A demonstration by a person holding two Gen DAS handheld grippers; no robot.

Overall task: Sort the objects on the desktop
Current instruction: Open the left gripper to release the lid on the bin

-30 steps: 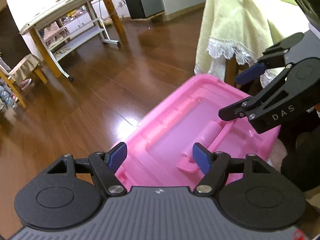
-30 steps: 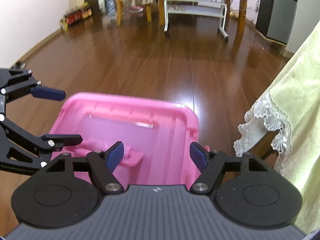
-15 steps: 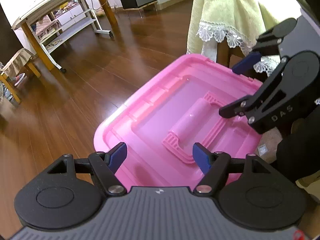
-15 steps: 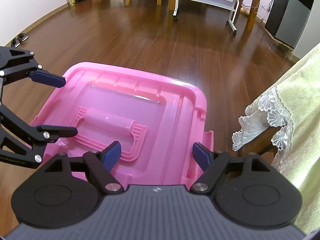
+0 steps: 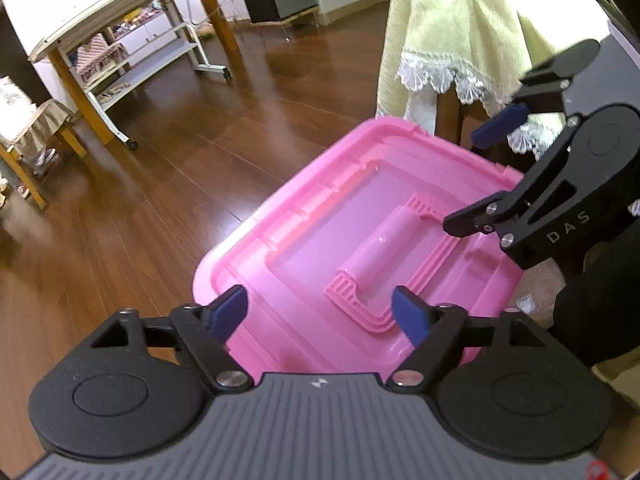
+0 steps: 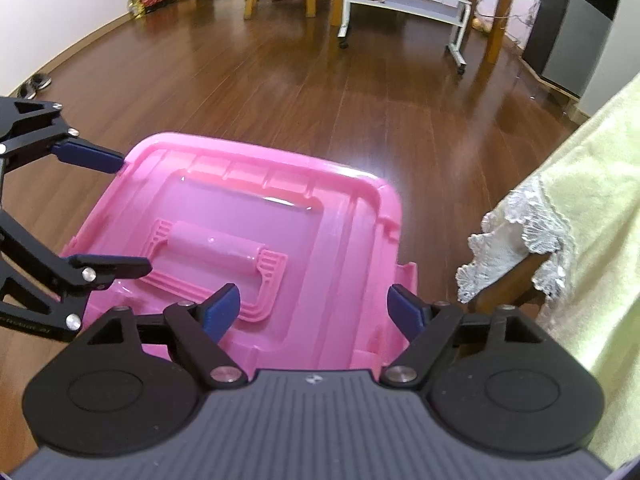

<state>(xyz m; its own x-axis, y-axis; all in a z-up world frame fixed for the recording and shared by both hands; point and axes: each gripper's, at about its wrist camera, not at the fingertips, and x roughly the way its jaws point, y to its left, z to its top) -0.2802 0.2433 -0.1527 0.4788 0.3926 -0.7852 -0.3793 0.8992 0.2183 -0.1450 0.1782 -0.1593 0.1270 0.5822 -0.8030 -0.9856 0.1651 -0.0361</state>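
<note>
1. Below both grippers sits a pink box [image 5: 320,248], its lid on, resting on the wood floor [image 5: 160,184].
2. Its lid handle [image 5: 384,248] lies flat in a recess at the middle of the lid.
3. Left gripper [image 5: 320,314] hangs over the near edge of the lid, blue pads spread wide, grasping nothing.
4. Right gripper [image 6: 314,306] hovers over the lid's other side, its pads equally wide apart and empty.
5. From the left view, the right gripper enters at the right, one finger above the far rim and one over the lid near the handle.
6. From the right view, the left gripper's upper pad [image 6: 90,156] sits at the box's far left corner; touching or not cannot be told.
7. Beside the box hangs a yellow cloth [image 6: 592,208] with lace trim, draped over furniture.
8. A sleeve [image 5: 600,296], dark, shows behind the right gripper.
9. Farther off stand a wheeled white cart [image 6: 404,0] and wooden chairs.
</note>
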